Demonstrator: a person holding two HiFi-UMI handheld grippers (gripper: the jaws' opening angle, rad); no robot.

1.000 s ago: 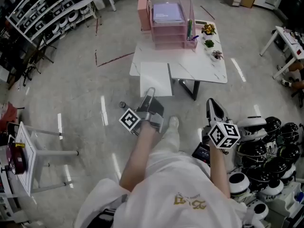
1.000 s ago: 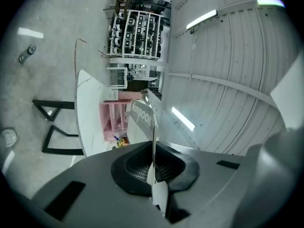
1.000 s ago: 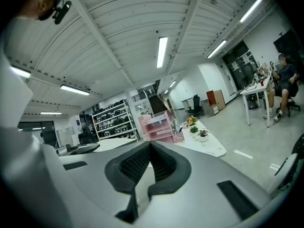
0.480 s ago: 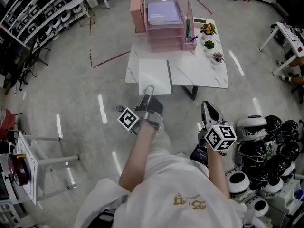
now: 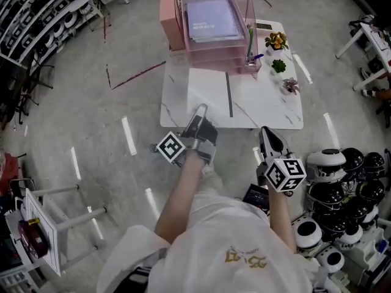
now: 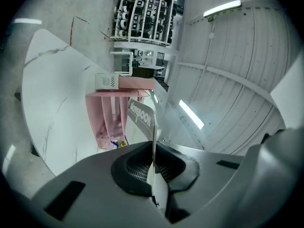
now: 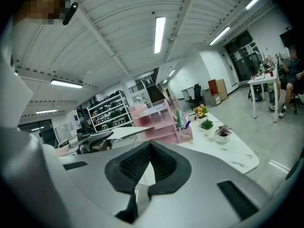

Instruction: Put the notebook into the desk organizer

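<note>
My left gripper [image 5: 200, 110] is shut on the near edge of a white notebook [image 5: 209, 91] with a dark spine, which hangs flat over the front part of the white marble table [image 5: 272, 105]. In the left gripper view the notebook [image 6: 142, 118] runs edge-on out of the closed pads [image 6: 137, 167]. The pink desk organizer [image 5: 211, 38] stands at the table's far edge, with a purple notebook [image 5: 212, 18] on its top tray. My right gripper [image 5: 266, 132] is shut and holds nothing, short of the table's front right. The right gripper view shows the organizer [image 7: 159, 120] ahead.
Three small potted plants [image 5: 282, 63] stand along the table's right side, and pens stick up from the organizer's cup [image 5: 252, 57]. Several round white robot heads [image 5: 342, 182] crowd the floor at the right. Shelving [image 5: 36, 23] lines the far left; a white stand [image 5: 43, 224] is near left.
The person has stepped closer to the table. The left gripper has carried the notebook forward from the table's front edge to over its top. Both grippers stay shut.
</note>
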